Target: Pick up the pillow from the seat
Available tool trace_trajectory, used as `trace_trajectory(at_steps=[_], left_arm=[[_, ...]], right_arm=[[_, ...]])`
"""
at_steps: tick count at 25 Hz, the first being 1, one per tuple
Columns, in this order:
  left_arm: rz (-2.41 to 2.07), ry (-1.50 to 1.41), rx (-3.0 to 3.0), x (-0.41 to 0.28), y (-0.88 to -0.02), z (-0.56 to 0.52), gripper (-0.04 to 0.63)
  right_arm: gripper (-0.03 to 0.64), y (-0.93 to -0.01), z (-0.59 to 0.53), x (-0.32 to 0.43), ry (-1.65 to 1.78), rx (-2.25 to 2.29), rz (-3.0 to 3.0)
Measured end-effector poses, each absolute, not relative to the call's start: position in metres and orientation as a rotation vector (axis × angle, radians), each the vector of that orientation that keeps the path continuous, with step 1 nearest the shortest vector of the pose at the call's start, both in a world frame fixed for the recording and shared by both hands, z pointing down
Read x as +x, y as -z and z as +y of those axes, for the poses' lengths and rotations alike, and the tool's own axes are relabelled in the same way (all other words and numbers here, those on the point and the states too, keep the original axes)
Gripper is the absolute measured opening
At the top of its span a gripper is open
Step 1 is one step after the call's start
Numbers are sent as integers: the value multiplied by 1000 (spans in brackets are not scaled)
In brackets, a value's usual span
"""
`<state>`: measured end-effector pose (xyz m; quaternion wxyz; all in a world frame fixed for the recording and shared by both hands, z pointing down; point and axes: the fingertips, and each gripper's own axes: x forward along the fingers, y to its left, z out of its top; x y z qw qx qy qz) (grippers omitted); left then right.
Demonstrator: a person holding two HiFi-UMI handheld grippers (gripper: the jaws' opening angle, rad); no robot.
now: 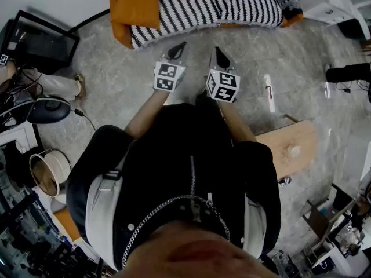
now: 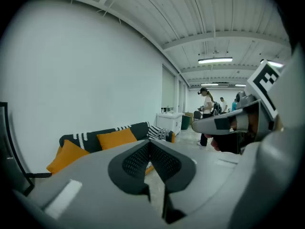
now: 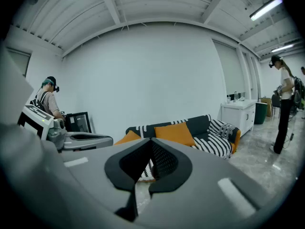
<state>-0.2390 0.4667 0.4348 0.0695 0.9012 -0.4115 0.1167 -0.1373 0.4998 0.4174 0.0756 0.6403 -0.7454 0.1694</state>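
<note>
**Two closed grippers face the sofa, pillows untouched**

Closest to the head camera is the person's black jacket, with a chain across the chest. Just past it, two forearms reach forward side by side. The left gripper and the right gripper sit near each other, tips angled slightly down over the grey floor. In each gripper view the dark ribbed pads meet at the tip, so the fingers of both are pressed together and hold nothing. A low wooden table stands on the floor to the person's right.

Further on is the seat: a sofa under a black-and-white striped cover, well apart from both grippers. An orange pillow leans against its dark backrest near the middle. A second orange pillow leans at the left end. Neither gripper touches either one.

Past the sofa's right end stands a white cabinet. A standing person is farther off on that side. A plain white wall rises behind the sofa.
</note>
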Motion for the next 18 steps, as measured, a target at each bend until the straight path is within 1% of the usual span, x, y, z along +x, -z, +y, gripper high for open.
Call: trace_trajectory(at_steps=[18], left_arm=[[-1187,-336,2733,-224,-434,461,9]], right_arm=[[3,-421,499,-136,-541,1874,-2266]])
